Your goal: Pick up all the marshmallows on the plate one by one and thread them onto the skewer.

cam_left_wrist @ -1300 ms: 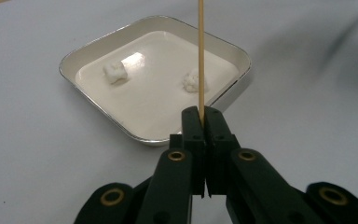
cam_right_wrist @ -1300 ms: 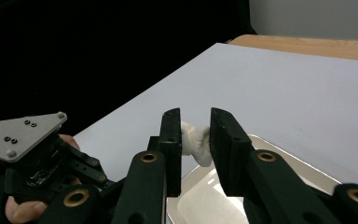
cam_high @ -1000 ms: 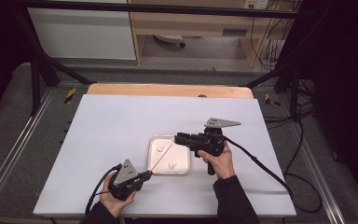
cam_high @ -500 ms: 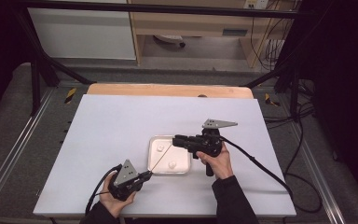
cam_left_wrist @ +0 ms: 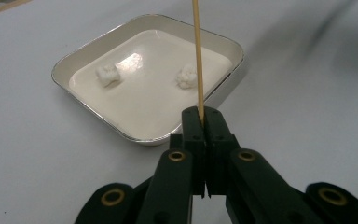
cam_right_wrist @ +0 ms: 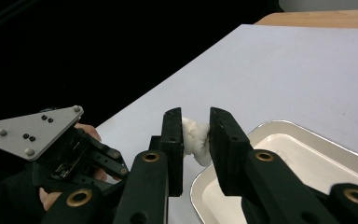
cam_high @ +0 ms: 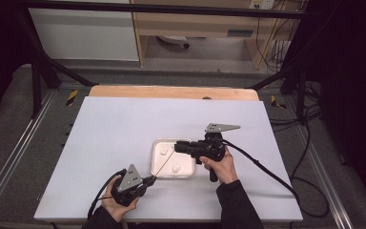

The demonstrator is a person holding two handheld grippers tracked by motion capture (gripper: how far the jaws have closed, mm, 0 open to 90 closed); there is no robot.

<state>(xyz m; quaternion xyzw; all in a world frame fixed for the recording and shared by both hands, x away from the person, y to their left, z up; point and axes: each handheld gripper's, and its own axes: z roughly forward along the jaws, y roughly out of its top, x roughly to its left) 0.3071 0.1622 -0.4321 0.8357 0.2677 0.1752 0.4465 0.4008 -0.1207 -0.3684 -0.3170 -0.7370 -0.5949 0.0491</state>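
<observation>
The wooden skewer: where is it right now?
The wooden skewer is clamped in the left gripper, at the high view's lower left, slanting up over the white tray toward the right gripper.

The right gripper point(cam_right_wrist: 196, 135) pinches a white marshmallow-like lump point(cam_right_wrist: 195, 140) between its two black jaws, both pads pressed against its sides. Below and to the right of the jaws lies a white tray point(cam_right_wrist: 279, 140) with a metallic rim, resting on the pale table point(cam_right_wrist: 279, 70). Down to the left sits the left gripper point(cam_right_wrist: 81, 156), grey three-cornered plate on top, with what looks like a hand point(cam_right_wrist: 51, 196) beneath it.
</observation>
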